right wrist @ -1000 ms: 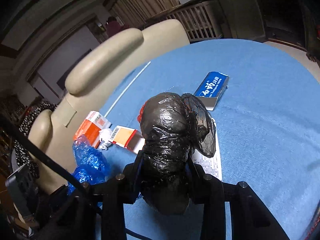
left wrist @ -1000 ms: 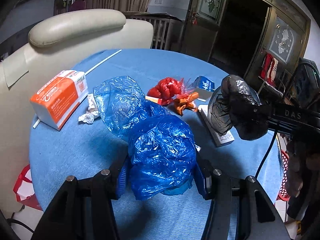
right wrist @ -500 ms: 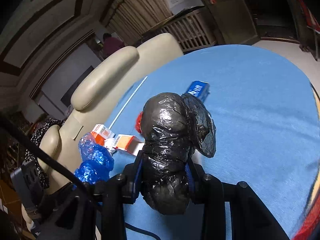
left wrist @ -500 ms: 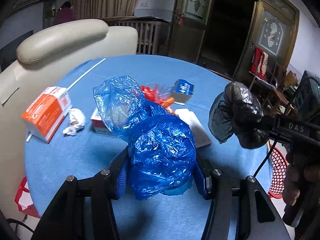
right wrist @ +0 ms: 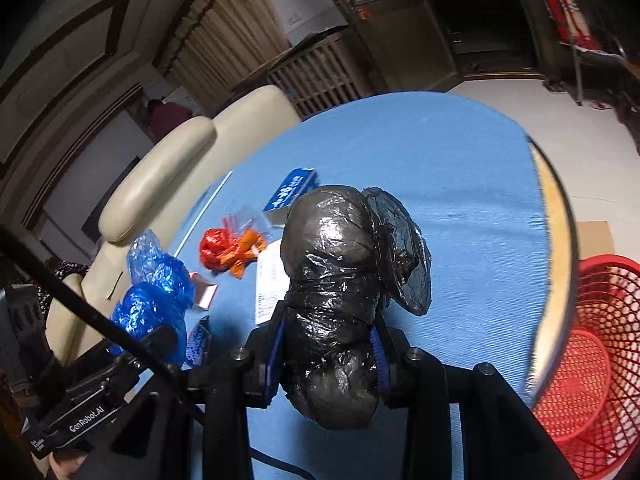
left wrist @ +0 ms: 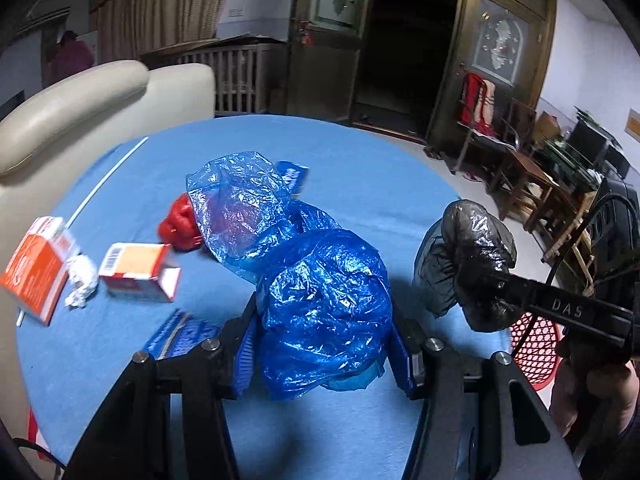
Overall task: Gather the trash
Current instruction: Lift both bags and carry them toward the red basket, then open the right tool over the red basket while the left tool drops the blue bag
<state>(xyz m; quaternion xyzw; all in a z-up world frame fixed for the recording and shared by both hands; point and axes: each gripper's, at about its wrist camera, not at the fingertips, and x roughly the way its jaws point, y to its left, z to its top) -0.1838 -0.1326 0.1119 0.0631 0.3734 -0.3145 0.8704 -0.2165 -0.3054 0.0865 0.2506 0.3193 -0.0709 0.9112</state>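
Left gripper (left wrist: 324, 344) clamps a blue bag (left wrist: 320, 304), right gripper (right wrist: 330, 340) clamps a black bag (right wrist: 336, 280), both held above the blue table (right wrist: 460, 200) (red basket (right wrist: 592, 344) beside its edge).

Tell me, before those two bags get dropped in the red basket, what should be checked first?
1. Left gripper clamped on the blue plastic bag: ok.
2. Right gripper clamped on the black plastic bag: ok.
3. Red basket in view beside the table: ok.
4. Black bag over the basket mouth: not ok, it hangs over the tablecloth.
5. Blue bag over the basket: not ok, it is farther off.
6. Room inside the basket: cannot tell, only part shows.
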